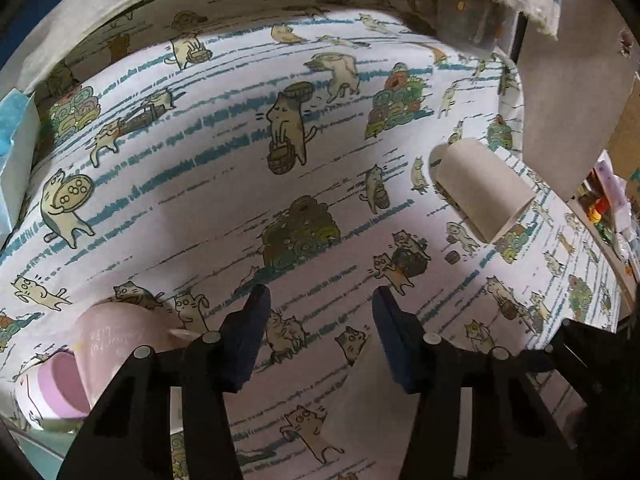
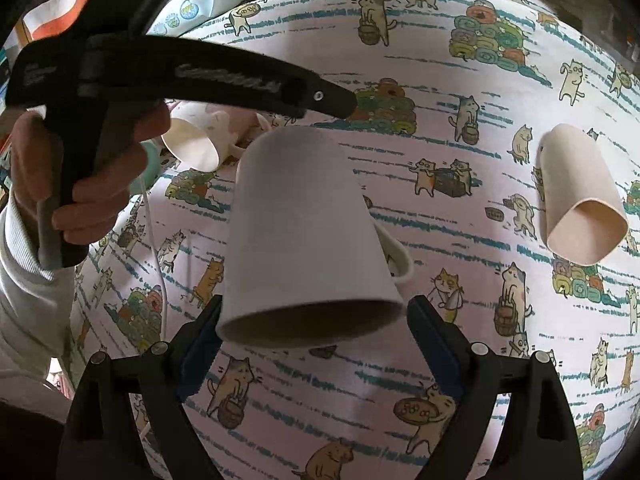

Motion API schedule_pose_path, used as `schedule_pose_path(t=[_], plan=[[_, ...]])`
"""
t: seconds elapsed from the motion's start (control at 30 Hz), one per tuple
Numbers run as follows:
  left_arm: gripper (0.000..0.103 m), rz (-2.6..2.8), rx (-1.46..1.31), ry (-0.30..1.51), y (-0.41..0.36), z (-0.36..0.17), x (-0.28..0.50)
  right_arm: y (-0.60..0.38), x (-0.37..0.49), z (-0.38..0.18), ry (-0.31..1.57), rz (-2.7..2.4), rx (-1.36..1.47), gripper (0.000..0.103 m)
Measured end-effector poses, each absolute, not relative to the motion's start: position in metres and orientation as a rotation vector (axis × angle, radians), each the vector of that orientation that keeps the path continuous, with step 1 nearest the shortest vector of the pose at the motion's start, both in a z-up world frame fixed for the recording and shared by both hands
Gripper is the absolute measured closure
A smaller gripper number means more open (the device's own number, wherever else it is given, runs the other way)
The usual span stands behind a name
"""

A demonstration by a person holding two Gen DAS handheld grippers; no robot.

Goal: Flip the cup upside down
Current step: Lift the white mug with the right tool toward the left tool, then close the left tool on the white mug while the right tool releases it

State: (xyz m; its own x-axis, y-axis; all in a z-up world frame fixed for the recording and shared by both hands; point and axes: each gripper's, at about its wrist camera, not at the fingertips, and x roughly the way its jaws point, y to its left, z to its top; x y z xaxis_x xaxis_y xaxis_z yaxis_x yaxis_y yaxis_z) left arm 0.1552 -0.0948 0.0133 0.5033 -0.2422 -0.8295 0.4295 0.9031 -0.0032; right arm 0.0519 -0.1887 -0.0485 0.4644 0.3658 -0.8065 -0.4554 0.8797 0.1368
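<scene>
1. Jaws of my right gripper stand wide, flanking but not clamping the white cup, mouth toward me.
2. Left gripper gapes empty over the counter; beige cup at two o'clock.

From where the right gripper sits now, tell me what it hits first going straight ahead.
The white handled mug: its open rim sits between the right gripper's open fingers. Depth is unclear, but nothing lies nearer.

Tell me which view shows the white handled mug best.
The right wrist view: the white mug fills the centre between the open right claw, mouth toward the camera, handle showing on its right. The left wrist view does not clearly show it.
</scene>
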Motion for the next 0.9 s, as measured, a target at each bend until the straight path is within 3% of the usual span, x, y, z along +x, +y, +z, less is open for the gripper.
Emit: schedule_pose_path(t=[0.77, 0.9], plan=[[0.064, -0.408, 0.200, 1.014, -0.071, 0.001, 0.127, -0.239, 0.081, -0.048, 0.972, 0.308, -0.091, 0.013], [0.071, -0.390, 0.224, 1.002, -0.073, 0.002, 0.112, -0.237, 0.089, -0.043, 0.943, 0.266, -0.126, 0.013]])
